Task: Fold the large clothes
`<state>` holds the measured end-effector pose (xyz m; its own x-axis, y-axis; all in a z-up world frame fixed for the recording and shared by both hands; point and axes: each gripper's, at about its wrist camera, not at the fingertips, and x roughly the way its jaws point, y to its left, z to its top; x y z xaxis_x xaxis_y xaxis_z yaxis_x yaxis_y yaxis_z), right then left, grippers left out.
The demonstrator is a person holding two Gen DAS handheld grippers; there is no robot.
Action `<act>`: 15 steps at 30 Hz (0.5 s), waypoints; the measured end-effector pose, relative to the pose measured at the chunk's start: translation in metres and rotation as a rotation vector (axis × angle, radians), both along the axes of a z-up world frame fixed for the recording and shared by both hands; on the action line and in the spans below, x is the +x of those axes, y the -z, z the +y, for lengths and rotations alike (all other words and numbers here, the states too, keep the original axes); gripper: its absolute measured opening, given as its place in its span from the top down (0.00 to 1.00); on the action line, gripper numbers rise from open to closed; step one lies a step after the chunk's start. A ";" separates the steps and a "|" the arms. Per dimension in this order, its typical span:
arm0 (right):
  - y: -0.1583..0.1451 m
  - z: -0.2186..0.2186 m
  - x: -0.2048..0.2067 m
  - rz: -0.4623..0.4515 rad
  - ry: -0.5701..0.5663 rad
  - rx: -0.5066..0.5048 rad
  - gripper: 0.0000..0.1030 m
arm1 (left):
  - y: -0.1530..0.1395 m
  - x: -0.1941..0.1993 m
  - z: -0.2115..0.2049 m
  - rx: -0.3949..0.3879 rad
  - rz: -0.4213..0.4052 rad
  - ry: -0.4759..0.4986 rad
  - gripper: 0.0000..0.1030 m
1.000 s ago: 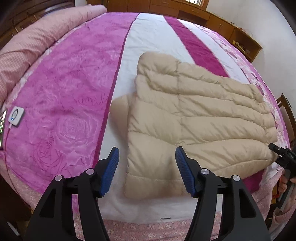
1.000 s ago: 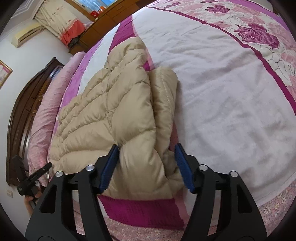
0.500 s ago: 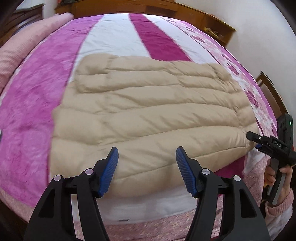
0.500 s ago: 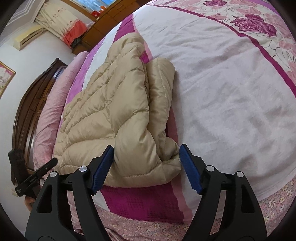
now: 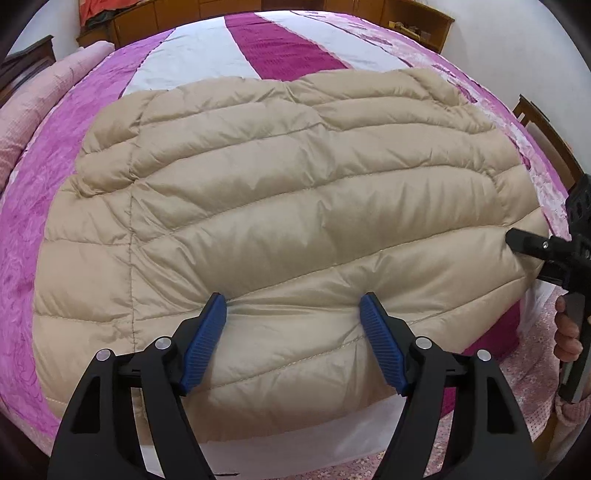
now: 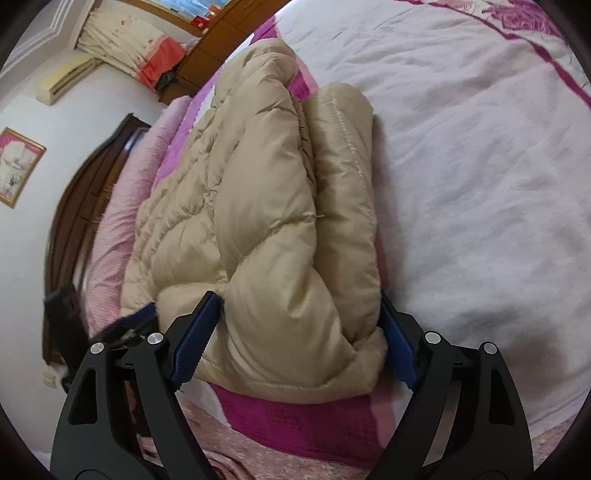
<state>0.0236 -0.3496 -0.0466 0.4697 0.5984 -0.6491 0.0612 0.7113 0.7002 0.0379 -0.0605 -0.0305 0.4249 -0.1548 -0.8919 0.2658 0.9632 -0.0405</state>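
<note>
A beige quilted down jacket [image 5: 280, 206] lies folded on the pink and white bed [image 5: 192, 55]. My left gripper [image 5: 293, 317] is open, its blue pads pressing down on the jacket's near edge, one on each side of a puffy fold. My right gripper [image 6: 295, 332] is open and straddles the thick folded end of the jacket [image 6: 280, 229]. The right gripper also shows in the left wrist view [image 5: 532, 245] touching the jacket's right end. The left gripper shows blurred in the right wrist view [image 6: 125, 325] at the jacket's left side.
A pink bolster [image 5: 33, 107] lies along the bed's left side. A dark wooden headboard [image 6: 74, 206] stands behind it. Wooden cabinets [image 5: 332, 7] line the far wall. A wooden chair [image 5: 546, 125] stands at the bed's right. The bed's near edge [image 5: 295, 454] is close.
My left gripper moved forward and right onto the jacket's near edge. My right gripper moved forward so its open jaws straddle the jacket's folded end.
</note>
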 end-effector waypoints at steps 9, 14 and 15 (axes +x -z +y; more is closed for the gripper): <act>-0.026 0.003 -0.008 -0.064 -0.016 0.046 0.64 | 0.004 -0.001 -0.002 0.015 -0.005 -0.003 0.30; -0.055 0.017 -0.011 -0.128 -0.041 0.017 0.70 | 0.006 -0.003 -0.002 0.018 -0.014 -0.004 0.30; -0.060 0.020 -0.011 -0.140 -0.049 0.013 0.71 | 0.006 -0.002 -0.003 0.018 -0.015 -0.003 0.31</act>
<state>0.0121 -0.3296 0.0134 0.5254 0.6304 -0.5715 -0.0720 0.7022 0.7084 0.0355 -0.0633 -0.0367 0.4388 -0.1380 -0.8879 0.2636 0.9644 -0.0196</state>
